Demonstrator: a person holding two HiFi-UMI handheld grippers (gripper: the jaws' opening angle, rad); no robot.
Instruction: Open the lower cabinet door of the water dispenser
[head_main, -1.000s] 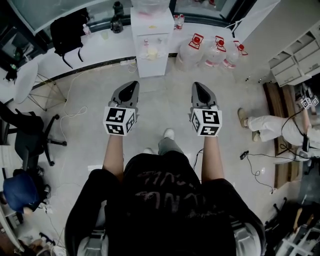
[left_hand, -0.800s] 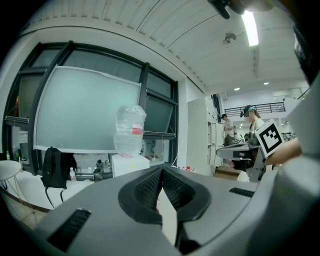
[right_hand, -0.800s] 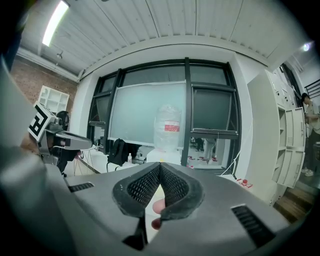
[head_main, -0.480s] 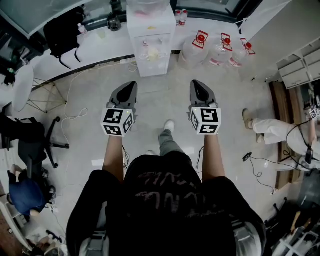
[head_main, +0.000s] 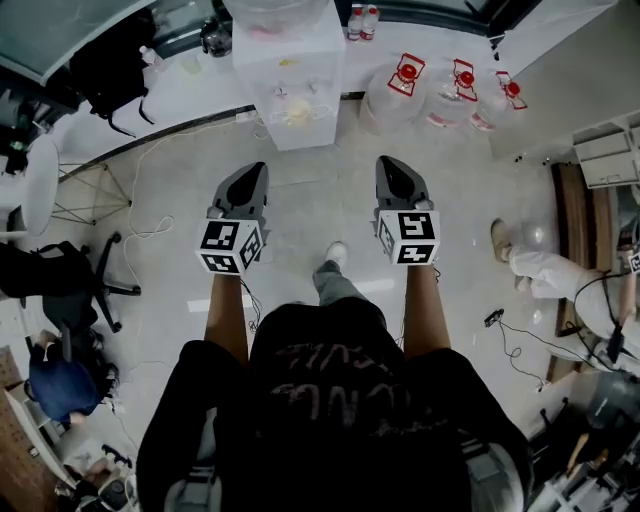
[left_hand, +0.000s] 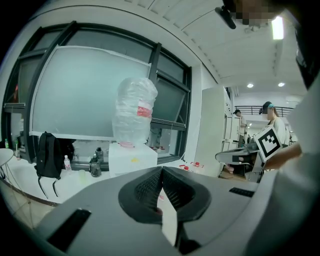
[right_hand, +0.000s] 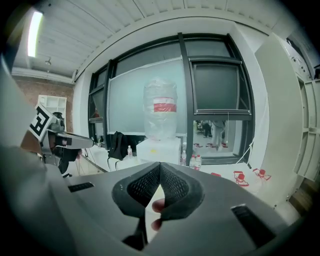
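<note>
Both pairs of jaws are pressed together at their tips with nothing between them: the left gripper (left_hand: 161, 168) and the right gripper (right_hand: 160, 163) are empty. Through the gap below the right jaws a fingertip (right_hand: 158, 205) of the holding hand shows.

In the head view the left gripper (head_main: 257, 167) and right gripper (head_main: 386, 161) point side by side toward the water dispenser (head_main: 290, 80), well apart from it, with pale floor (head_main: 320, 190) between. The dispenser stands at the floor's far edge, against the window wall. Its front is steeply foreshortened there, so the lower cabinet door cannot be told apart. In both gripper views the grey gripper bodies hide the dispenser's lower part; only its white top (left_hand: 132, 159) (right_hand: 159, 149) and the upturned water bottle (left_hand: 135, 112) (right_hand: 160, 115) rise above them.

Three red-capped water jugs (head_main: 455, 95) sit on the floor right of the dispenser. A black backpack (head_main: 110, 65) leans to its left. A black office chair (head_main: 60, 290) stands at the floor's left edge. A seated person (head_main: 560, 275) is cut off at the right edge. Cables (head_main: 150, 225) trail across the floor.
</note>
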